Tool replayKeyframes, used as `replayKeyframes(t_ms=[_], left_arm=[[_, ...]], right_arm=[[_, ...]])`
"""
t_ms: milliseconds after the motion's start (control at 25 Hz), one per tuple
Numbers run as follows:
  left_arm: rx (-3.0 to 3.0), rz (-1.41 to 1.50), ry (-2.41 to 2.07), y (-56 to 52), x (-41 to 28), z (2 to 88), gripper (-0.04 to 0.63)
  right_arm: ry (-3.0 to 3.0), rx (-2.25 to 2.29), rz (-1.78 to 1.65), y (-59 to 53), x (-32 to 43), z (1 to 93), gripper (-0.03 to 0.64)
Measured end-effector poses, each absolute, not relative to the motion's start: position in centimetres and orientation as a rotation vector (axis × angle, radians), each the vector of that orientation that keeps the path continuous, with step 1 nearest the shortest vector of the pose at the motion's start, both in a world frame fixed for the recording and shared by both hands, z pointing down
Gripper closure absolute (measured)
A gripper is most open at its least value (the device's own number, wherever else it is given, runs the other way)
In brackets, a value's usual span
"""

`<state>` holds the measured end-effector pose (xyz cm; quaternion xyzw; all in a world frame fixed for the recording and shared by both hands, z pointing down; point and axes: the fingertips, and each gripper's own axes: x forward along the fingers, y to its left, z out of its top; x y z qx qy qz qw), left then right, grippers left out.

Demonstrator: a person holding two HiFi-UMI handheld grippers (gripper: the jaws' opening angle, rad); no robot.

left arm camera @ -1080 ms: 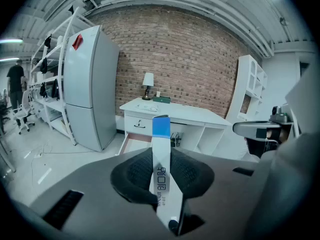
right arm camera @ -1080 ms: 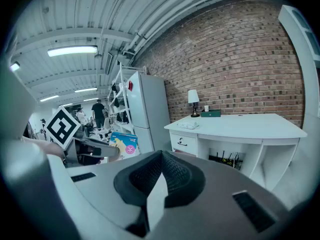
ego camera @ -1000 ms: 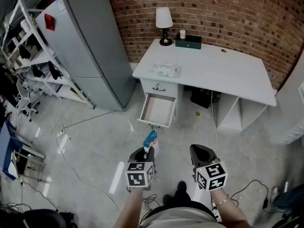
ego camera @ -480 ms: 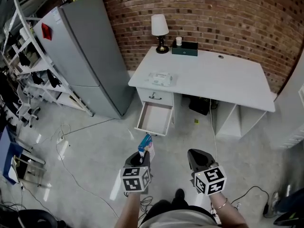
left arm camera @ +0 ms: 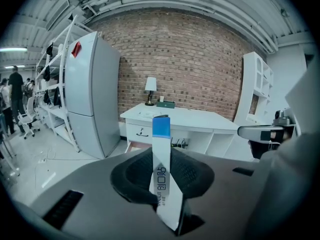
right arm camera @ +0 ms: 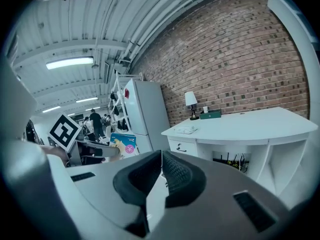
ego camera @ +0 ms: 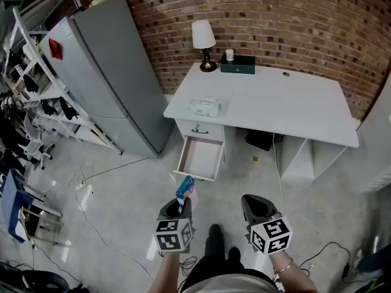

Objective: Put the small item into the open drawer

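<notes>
My left gripper (ego camera: 178, 207) is shut on a small flat packet (ego camera: 185, 189) with a white body and a blue top, held upright over the concrete floor. In the left gripper view the packet (left arm camera: 161, 159) stands on edge between the dark pads. The white desk (ego camera: 287, 105) stands ahead against the brick wall, and its top left drawer (ego camera: 201, 157) is pulled out and looks bare inside. The drawer (left arm camera: 134, 145) lies some way beyond the packet. My right gripper (ego camera: 253, 205) hovers level with the left one; its pads (right arm camera: 172, 171) meet with nothing between them.
A grey fridge (ego camera: 104, 72) stands left of the desk, with white shelving (ego camera: 36, 90) further left. On the desk are a lamp (ego camera: 203, 38), a dark green box (ego camera: 238, 65) and a white pack (ego camera: 206, 107). Cables (ego camera: 91, 224) trail over the floor. People stand far off (left arm camera: 15, 91).
The desk and drawer have shifted slightly in the head view as the person steps forward; a shoe now shows between the grippers. The left gripper still holds the packet.
</notes>
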<state>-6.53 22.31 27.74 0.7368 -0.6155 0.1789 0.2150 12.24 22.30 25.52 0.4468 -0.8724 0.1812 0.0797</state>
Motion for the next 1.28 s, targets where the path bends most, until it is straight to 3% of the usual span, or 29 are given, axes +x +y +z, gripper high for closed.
replayKeyframes(t_ms=[880,1280], left_arm=[[2.009,0.496,-1.679,-2.2,-17.0,32.7,0.497],[1.98,0.555,-1.603,-7.7,-17.5,38.3,0.497]], right_arm=[[-2.514,1.379,0.571,-1.5,2.9,28.4,0.595],[-2.444,1.366,0.634,-6.6,1.5,33.4,0.595]])
